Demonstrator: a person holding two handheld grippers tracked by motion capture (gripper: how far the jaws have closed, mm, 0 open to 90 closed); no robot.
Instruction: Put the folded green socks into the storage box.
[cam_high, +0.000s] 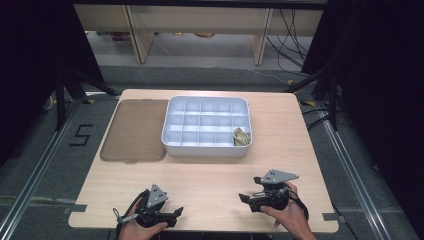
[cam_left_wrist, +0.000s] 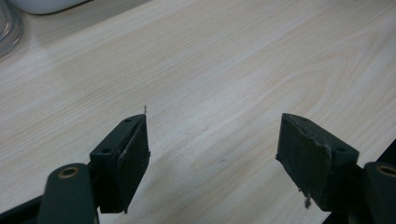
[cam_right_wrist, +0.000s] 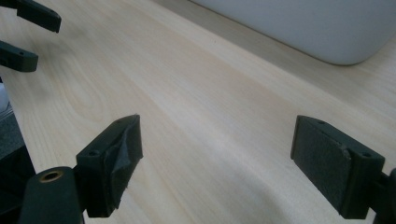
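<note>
From above, my left tongs (cam_high: 172, 214) sit at about seven o'clock on the tabletop (cam_high: 210, 172), near its front edge, and my right tongs (cam_high: 245, 198) at about five o'clock, both low over bare wood and pointing toward each other. At twelve o'clock, well apart from both hands, stands the white compartment tray (cam_high: 206, 145), with a small beige bundle (cam_high: 241, 136) in its compartment at the near right corner. A brownish translucent lid (cam_high: 135, 130) lies flat just beside the tray at its nine o'clock side. Looking along my left tongs (cam_left_wrist: 212, 151), the jaws stand wide apart with nothing between them but pale wood grain; a curved bit of the tray's wall (cam_left_wrist: 44, 5) peeks in at eleven o'clock. Looking along my right tongs (cam_right_wrist: 215, 161), the jaws are likewise spread wide and hold nothing; the tray's white wall (cam_right_wrist: 317, 28) runs across at one o'clock, and the black jaw tips of my left tongs (cam_right_wrist: 25, 35) show at ten o'clock.
</note>
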